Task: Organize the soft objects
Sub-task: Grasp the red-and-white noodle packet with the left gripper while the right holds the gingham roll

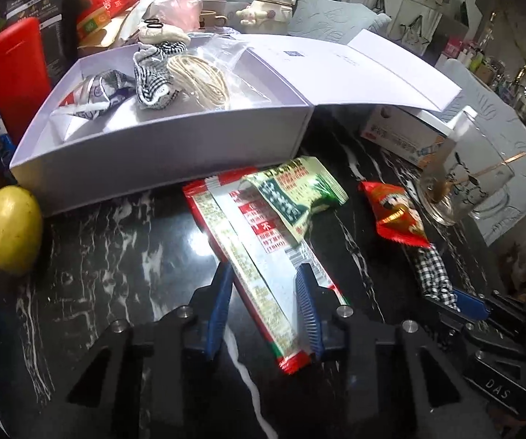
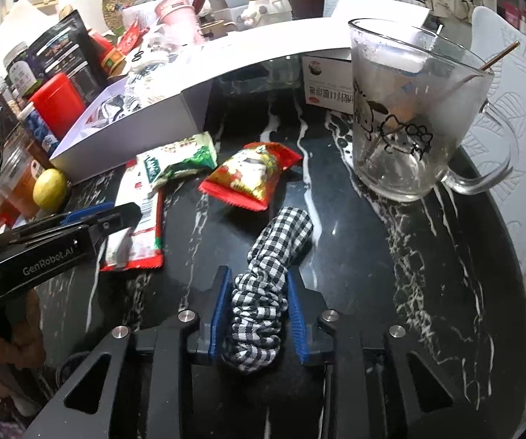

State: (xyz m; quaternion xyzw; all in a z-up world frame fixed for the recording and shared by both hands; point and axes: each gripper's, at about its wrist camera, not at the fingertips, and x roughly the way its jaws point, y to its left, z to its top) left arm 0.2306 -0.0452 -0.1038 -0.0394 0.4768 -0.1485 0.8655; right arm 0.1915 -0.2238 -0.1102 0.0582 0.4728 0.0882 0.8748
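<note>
glass mug [image 2: 409, 109] near table edge; lemon [image 1: 11, 228] beside red canister [image 1: 18, 73].

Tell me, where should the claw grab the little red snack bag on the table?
Probably across its puffy middle. The red snack bag lies flat and apart from the green packet, so coming straight down from above looks easiest. Its crimped ends are thin and could slip. The right claw sits around the checkered scrunchie, so it seems busy.

I see a black marble table [image 2: 427, 256] carrying a white box [image 1: 175, 153], a lemon [image 1: 11, 228], 3 snack packets, the long red one [image 1: 259, 256] undermost, a checked scrunchie [image 2: 263, 292], a glass mug [image 2: 409, 109] and a carton [image 1: 402, 135].
</note>
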